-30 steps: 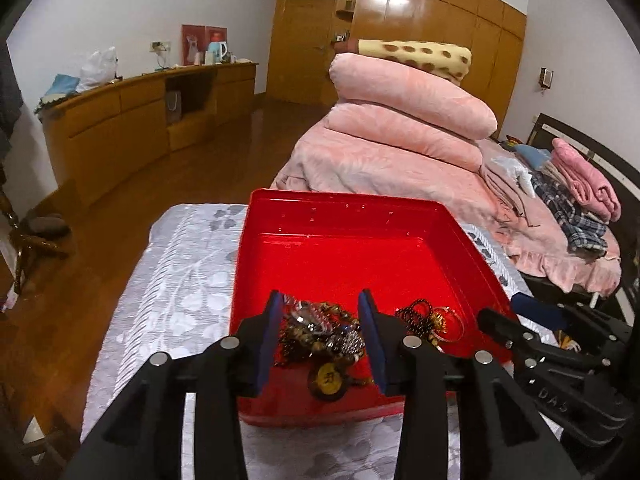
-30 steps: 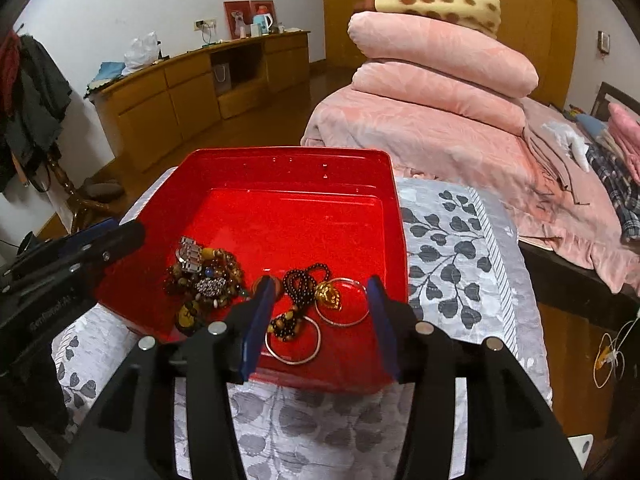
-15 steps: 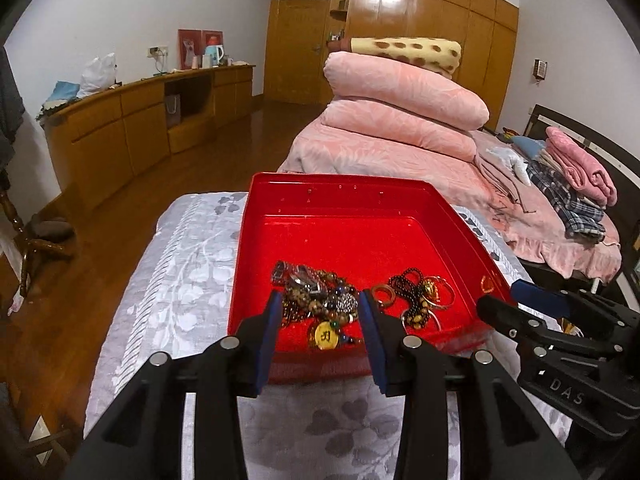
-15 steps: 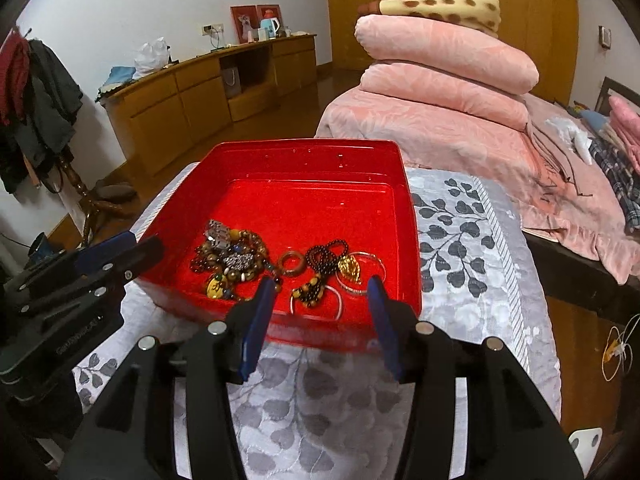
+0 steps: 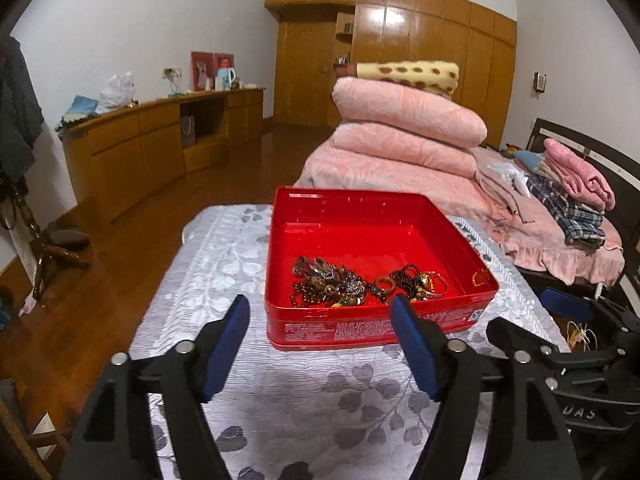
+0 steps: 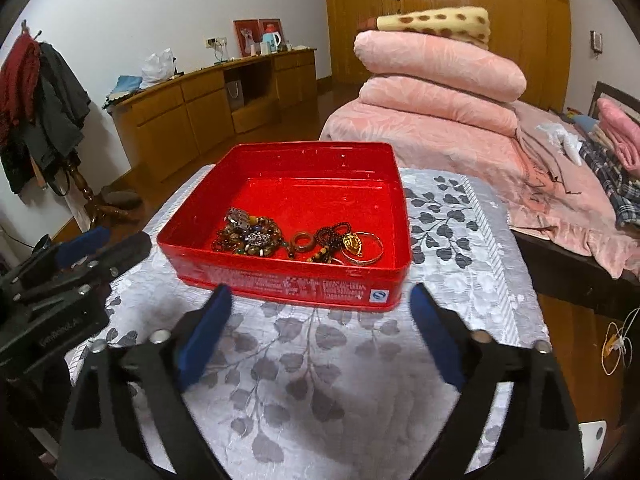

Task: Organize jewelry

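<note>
Both tongs, left gripper [image 5: 320,308] and right gripper [image 6: 320,296], hang spread wide and hold nothing, short of a red tin [image 6: 384,280] on a leaf-patterned cloth [image 6: 320,380]. Tangled jewelry [image 6: 296,242] lies inside near its front wall; individual pieces are hard to separate, possibly beads, rings and bangles.

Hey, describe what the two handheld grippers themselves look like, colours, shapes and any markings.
Both the left gripper and the right gripper are matte black plastic, with two angular fingers lined with blue pads and silver round rivets at the joints. Faint whitish lettering marks each body, too blurred to read. No cables or sleeves show.
</note>
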